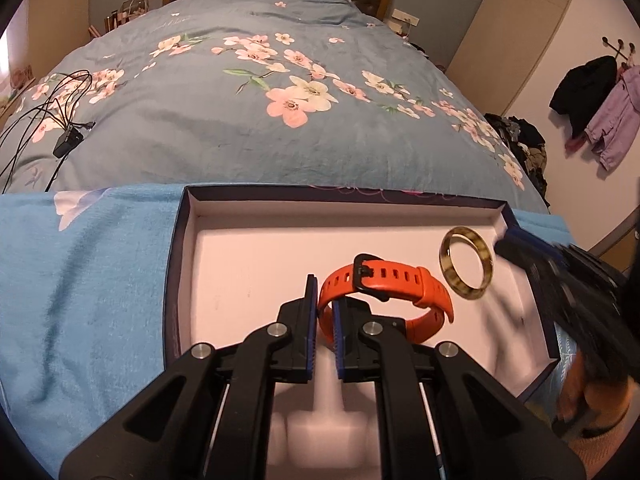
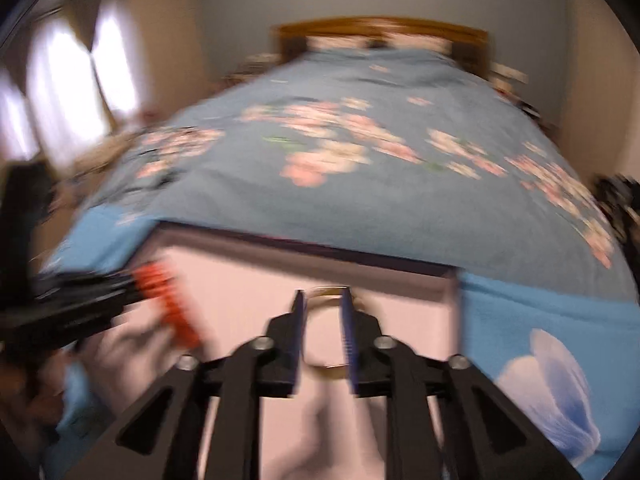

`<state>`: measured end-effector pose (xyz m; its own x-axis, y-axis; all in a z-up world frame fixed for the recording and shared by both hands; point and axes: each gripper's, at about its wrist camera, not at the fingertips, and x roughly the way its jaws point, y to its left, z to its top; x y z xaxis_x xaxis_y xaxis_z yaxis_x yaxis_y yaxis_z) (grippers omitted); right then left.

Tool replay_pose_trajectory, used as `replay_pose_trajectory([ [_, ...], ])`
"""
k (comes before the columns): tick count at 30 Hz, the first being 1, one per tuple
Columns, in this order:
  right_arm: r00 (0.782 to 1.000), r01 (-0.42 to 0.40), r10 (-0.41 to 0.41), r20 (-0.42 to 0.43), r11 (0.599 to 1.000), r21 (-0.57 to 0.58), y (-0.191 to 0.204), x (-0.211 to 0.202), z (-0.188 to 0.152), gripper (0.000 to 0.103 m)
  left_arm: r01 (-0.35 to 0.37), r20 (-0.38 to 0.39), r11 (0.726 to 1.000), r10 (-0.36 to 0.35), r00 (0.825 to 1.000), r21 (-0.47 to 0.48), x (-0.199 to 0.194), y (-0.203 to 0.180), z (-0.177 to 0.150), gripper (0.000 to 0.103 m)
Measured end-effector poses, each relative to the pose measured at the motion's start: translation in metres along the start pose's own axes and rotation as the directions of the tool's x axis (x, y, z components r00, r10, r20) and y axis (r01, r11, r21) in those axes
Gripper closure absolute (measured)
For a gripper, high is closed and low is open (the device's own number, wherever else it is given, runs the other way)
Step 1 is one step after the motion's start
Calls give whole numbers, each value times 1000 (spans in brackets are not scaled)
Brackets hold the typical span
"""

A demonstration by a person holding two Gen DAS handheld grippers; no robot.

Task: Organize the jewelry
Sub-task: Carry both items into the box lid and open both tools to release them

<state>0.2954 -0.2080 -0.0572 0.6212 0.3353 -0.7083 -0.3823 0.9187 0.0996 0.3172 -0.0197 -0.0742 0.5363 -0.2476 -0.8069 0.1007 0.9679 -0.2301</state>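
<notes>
An orange watch (image 1: 384, 300) with a black buckle hangs over a shallow white box (image 1: 248, 248) with dark rims. My left gripper (image 1: 326, 292) is shut on the watch's strap at its left end. A tortoiseshell bangle (image 1: 466, 262) stands tilted at the box's right side. My right gripper (image 1: 520, 248) shows blurred at the box's right rim beside the bangle. In the blurred right wrist view, the bangle (image 2: 325, 366) sits between my right gripper's (image 2: 323, 300) fingers, which look narrowly apart around it. The watch (image 2: 168, 304) shows at the left there.
The box rests on a light blue towel (image 1: 88, 280) at the foot of a bed with a floral blue quilt (image 1: 256, 120). Black cables and a charger (image 1: 66, 142) lie on the quilt's left. Coats (image 1: 600, 104) hang on the right wall.
</notes>
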Motion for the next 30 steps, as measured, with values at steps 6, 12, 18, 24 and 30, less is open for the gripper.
replay_pose_trajectory([
  [6, 994, -110, 105, -42, 978, -180, 51, 7, -6, 71, 7, -15, 1000, -7, 1000, -17, 5, 2, 1, 95],
  [12, 981, -171, 171, -90, 985, 12, 24, 33, 11, 102, 5, -15, 1000, -5, 1000, 8, 8, 1, 7, 81],
  [18, 977, -162, 178, -118, 977, 137, 6, 53, 21, 102, -3, 21, 999, 2, 1000, 42, 1, -1, 12, 57],
  [24, 994, -76, 84, -76, 991, 106, 1, 33, 12, 76, 2, 43, 994, -7, 999, 106, -13, -6, 1, 55],
  [30, 997, 20, -10, -80, 993, 119, -28, 13, -5, 73, 4, 67, 986, -16, 998, 168, -30, -12, -18, 53],
])
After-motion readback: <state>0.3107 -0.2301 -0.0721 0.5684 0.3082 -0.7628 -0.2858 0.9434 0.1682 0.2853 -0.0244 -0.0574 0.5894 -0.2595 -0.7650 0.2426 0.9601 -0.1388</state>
